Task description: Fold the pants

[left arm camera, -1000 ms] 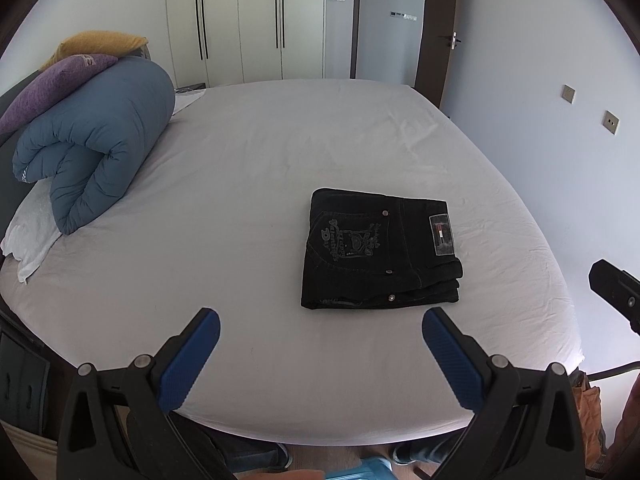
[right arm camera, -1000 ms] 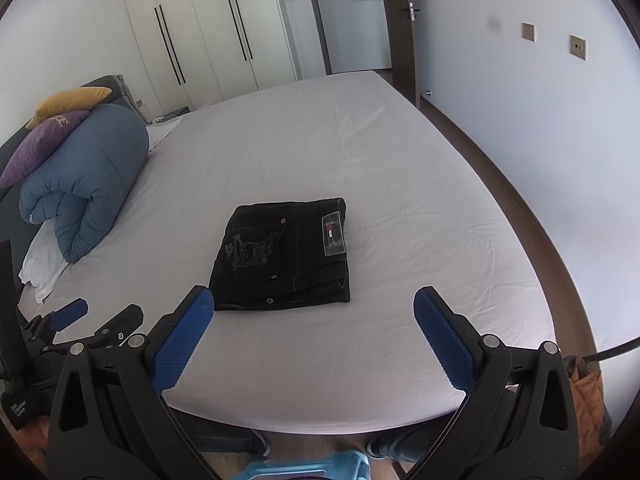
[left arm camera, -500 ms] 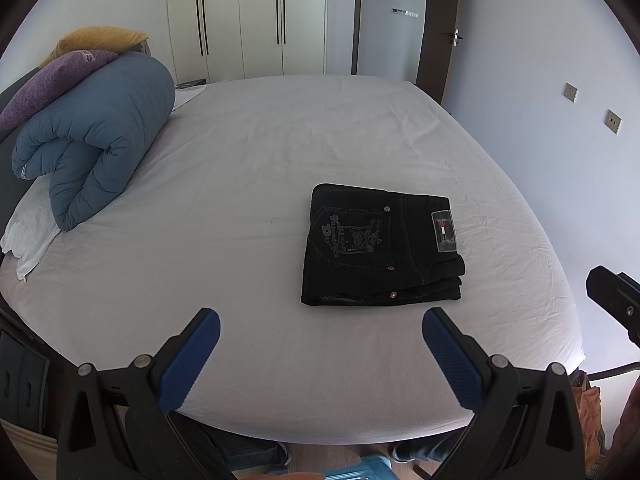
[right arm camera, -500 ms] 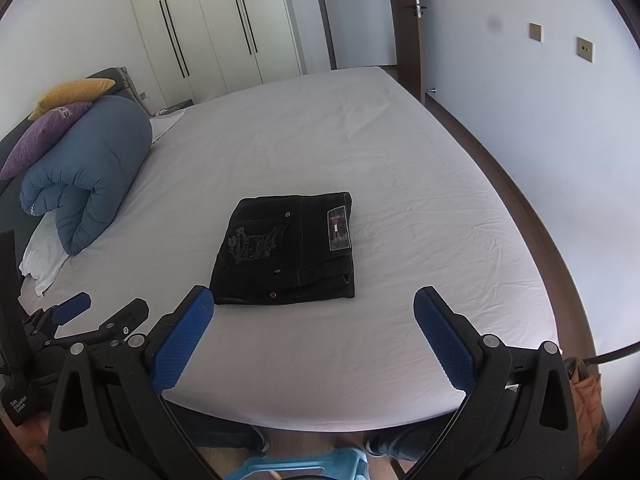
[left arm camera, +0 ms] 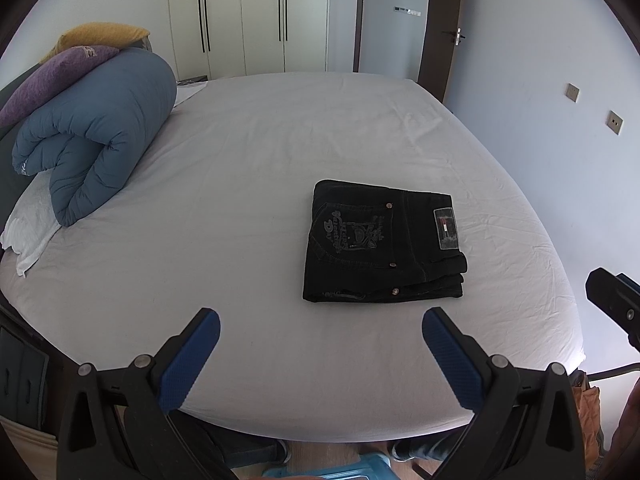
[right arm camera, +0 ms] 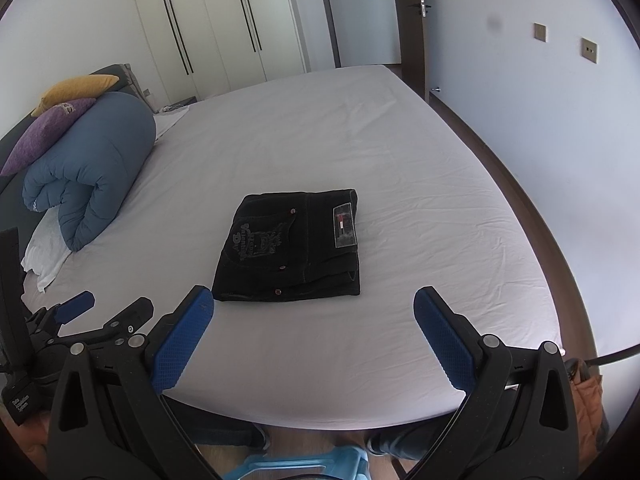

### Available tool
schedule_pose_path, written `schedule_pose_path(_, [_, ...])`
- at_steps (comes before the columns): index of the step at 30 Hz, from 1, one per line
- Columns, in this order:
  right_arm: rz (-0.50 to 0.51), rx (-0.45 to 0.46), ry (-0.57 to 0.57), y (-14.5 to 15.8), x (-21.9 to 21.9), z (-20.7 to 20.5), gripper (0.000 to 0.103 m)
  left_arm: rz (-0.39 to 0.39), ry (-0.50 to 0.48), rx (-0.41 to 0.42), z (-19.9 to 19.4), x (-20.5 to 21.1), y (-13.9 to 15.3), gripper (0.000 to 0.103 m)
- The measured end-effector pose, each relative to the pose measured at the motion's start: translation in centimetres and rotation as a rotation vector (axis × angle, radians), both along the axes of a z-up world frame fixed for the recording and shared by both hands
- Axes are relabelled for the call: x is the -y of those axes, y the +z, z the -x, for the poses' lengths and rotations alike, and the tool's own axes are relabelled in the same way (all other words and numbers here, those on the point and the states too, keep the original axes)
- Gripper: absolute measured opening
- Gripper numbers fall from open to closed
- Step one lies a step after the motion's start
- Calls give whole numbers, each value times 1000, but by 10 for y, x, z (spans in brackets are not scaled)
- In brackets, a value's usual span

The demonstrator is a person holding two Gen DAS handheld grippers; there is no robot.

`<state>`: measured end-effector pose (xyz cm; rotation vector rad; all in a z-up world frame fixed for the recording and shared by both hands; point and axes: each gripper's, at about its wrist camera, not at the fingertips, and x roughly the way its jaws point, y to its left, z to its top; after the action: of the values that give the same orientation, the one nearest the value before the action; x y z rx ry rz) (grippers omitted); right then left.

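Black pants (left arm camera: 382, 242) (right arm camera: 292, 246) lie folded into a neat rectangle on the white bed sheet (left arm camera: 260, 168) (right arm camera: 420, 208), back pocket print and waist label facing up. My left gripper (left arm camera: 320, 324) hovers open over the near edge of the bed, nothing between its blue pads, short of the pants. Likewise the right gripper (right arm camera: 314, 304) is open and empty, just in front of the pants. The right wrist view also catches the left gripper (right arm camera: 100, 308) at its lower left.
A rolled blue duvet (left arm camera: 96, 148) (right arm camera: 92, 168) with purple and yellow pillows lies at the bed's left. Wardrobe doors (left arm camera: 244, 16) and an open doorway stand behind. A wall runs along the right. A blue plastic stool (right arm camera: 304, 464) and someone's feet are below the bed edge.
Both grippers have drifted slightly, so the pants sit a touch differently in view. The pants have not moved and both grippers stay open.
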<state>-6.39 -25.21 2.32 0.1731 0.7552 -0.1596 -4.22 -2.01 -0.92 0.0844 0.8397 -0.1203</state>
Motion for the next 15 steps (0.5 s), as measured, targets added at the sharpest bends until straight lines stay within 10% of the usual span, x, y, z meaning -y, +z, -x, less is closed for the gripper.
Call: schedule_pose_path(15, [-10, -4, 17, -6, -5, 1, 102, -2, 0, -5, 1, 1, -2, 103])
